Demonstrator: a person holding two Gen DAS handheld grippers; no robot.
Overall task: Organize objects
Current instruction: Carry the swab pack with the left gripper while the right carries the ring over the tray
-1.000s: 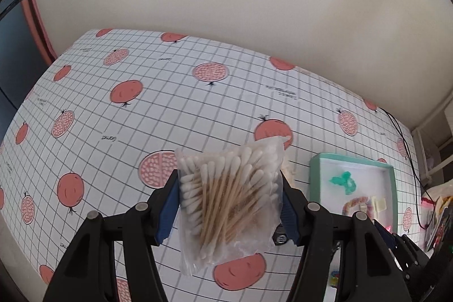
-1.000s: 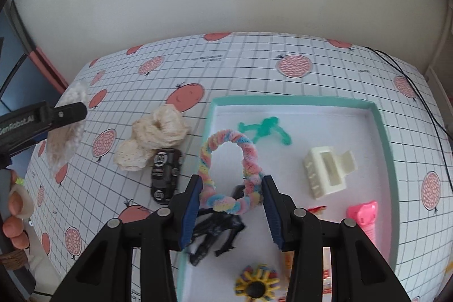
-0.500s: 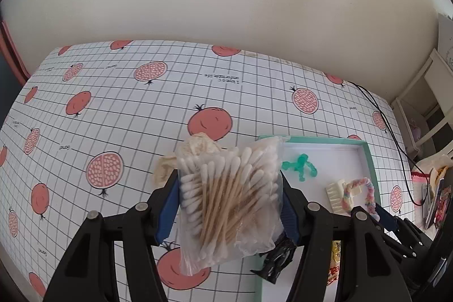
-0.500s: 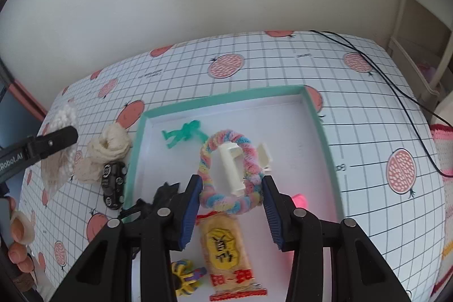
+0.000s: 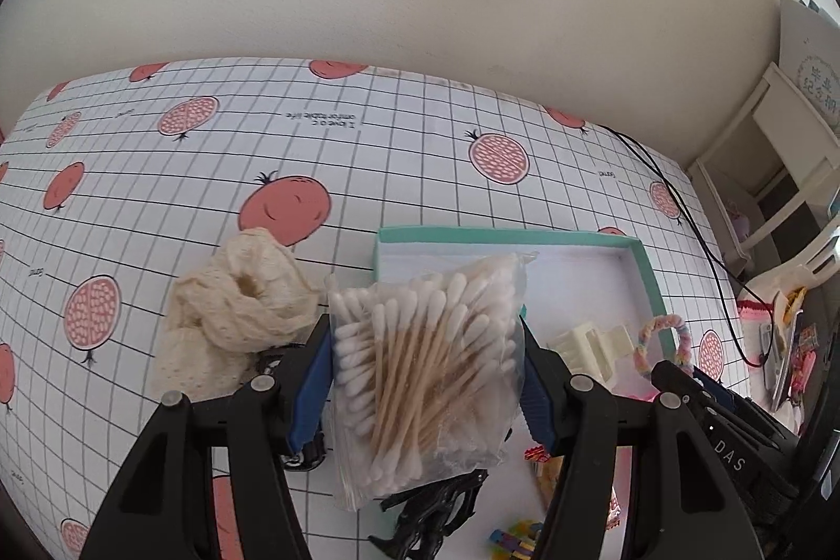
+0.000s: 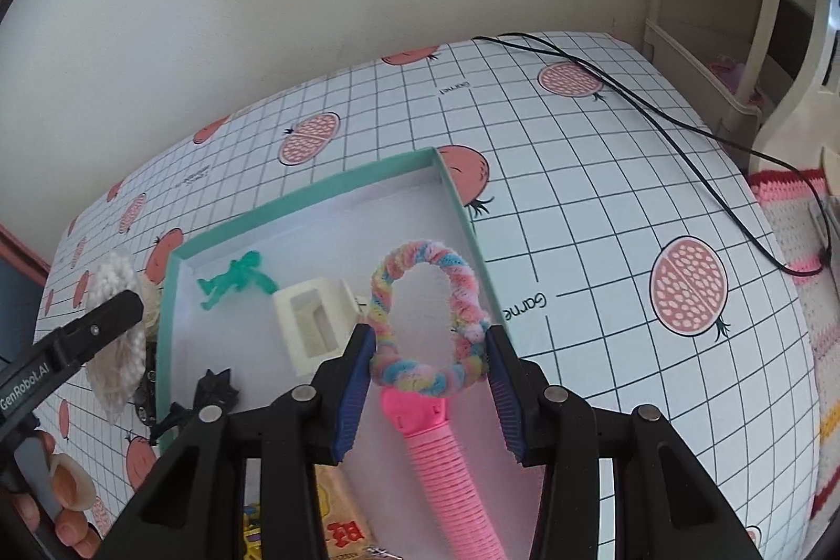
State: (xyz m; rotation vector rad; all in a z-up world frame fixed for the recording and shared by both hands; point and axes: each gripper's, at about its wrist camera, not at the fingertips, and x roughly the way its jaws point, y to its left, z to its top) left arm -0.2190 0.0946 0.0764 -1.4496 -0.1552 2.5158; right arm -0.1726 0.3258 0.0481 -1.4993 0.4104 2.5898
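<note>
Since the earlier frames both grippers have swung rightward, bringing the tray (image 5: 644,263) under the left view and its right wall under the right view. Left gripper (image 5: 425,366): fingers closed on a swab bag (image 5: 428,368), held above the tray's left edge, beside a cream cloth (image 5: 231,318) on the tablecloth (image 5: 157,192). Right gripper (image 6: 430,368): fingers clamped on a pastel ring (image 6: 425,316) over the tray's right side. Tray contents: green figure (image 6: 236,279), white clip (image 6: 310,324), pink tube (image 6: 446,471).
</note>
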